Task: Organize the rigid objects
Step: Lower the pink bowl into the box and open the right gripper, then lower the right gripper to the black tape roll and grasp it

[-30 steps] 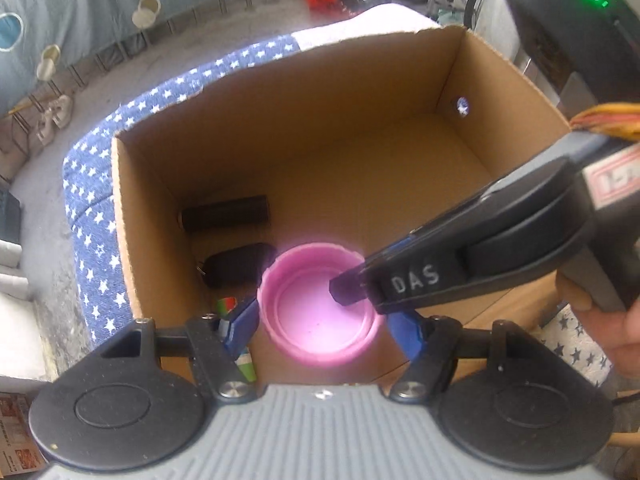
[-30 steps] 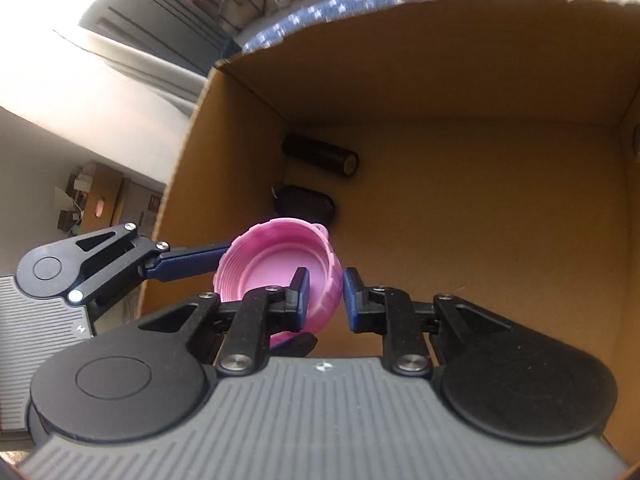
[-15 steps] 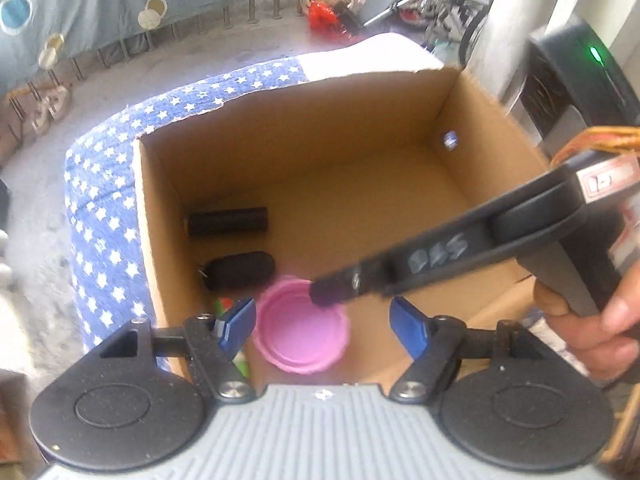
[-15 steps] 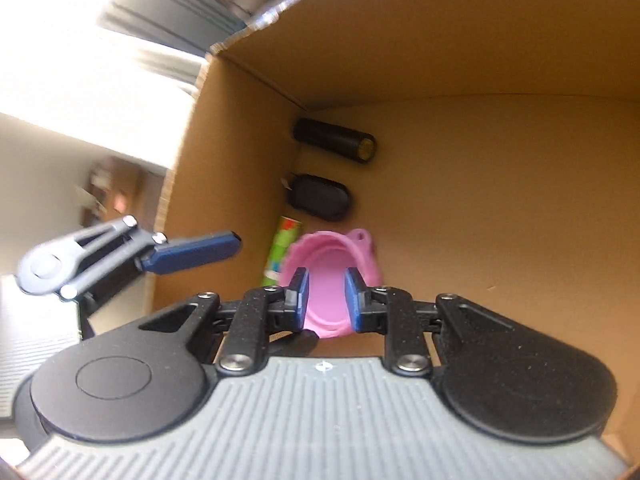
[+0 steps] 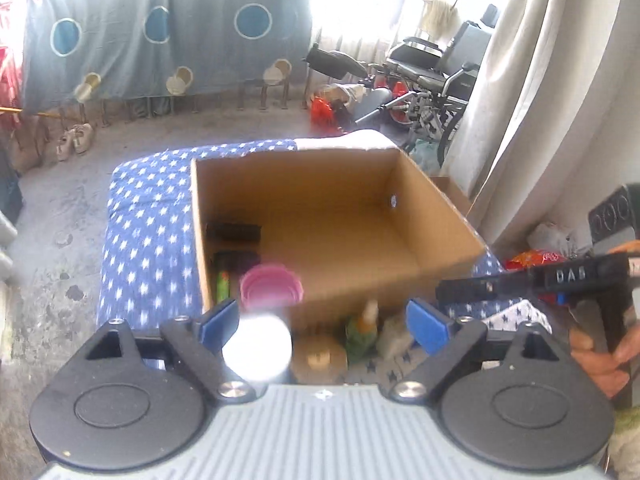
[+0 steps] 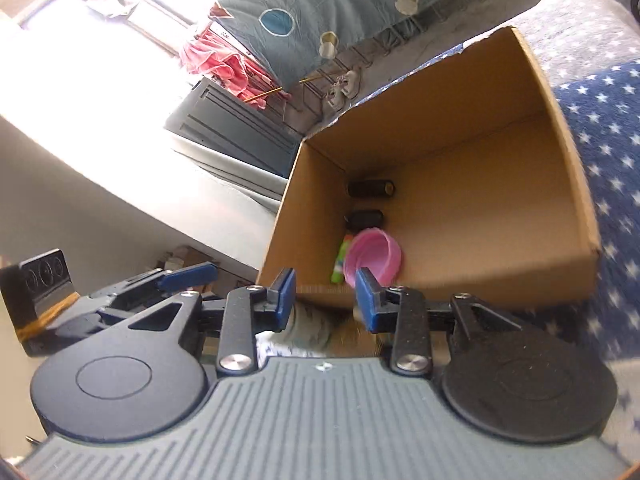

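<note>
The pink lid (image 6: 373, 257) lies inside the cardboard box (image 5: 448, 216), by its near wall. Left tool (image 5: 322, 326) and right tool (image 6: 325, 300) are both empty, jaws opening. Next likely: pick the green bottle (image 5: 360, 330) just outside the box.

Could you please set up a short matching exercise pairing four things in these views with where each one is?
Things:
1. pink cap
2. black cylinder
3. white lid
4. cardboard box

Places:
A. outside the box, on the near side
B. on the star-print cloth
C. inside the box, near its front wall
D. inside the box, farthest back along its left wall

Pairs: 1-C, 2-D, 3-A, 4-B
</note>
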Available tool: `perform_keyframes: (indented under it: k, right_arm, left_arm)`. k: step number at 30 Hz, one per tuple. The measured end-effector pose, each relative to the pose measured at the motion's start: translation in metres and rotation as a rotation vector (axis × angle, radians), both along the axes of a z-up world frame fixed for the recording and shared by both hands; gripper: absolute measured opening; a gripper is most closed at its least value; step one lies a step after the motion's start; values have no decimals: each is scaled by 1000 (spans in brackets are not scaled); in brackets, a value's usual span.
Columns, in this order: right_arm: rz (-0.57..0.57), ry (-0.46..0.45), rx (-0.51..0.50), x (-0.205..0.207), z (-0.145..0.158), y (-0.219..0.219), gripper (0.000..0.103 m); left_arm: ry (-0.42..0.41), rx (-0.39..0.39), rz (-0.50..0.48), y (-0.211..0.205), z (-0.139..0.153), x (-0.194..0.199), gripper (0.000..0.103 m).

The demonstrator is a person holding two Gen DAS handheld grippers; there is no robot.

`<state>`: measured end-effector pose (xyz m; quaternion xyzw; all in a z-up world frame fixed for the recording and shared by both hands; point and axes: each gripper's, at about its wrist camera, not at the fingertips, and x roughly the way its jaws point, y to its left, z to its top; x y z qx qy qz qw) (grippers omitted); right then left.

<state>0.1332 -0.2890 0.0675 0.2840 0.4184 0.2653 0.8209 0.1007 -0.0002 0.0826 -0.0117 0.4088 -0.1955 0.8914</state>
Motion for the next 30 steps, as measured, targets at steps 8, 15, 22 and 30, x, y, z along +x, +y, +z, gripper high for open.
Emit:
perform_keyframes:
  k: [8,15,22,30]
  right_arm:
    - [66,-19,-131,-51,-47,49,34]
    - [77,11,-244,-51,-86,85,34]
    - [101,3,-302,-47,-103,111,34]
    - [99,8,-339,-39,-115,127,33]
  left_arm:
    - [44,86,37,-15,-62,-45,92]
    - [-4,276,8,-42,-108,-57,91]
    - [26,275,-13,-44,-132,-53,74]
    - [41,249,-21,-44,-140,-48,65]
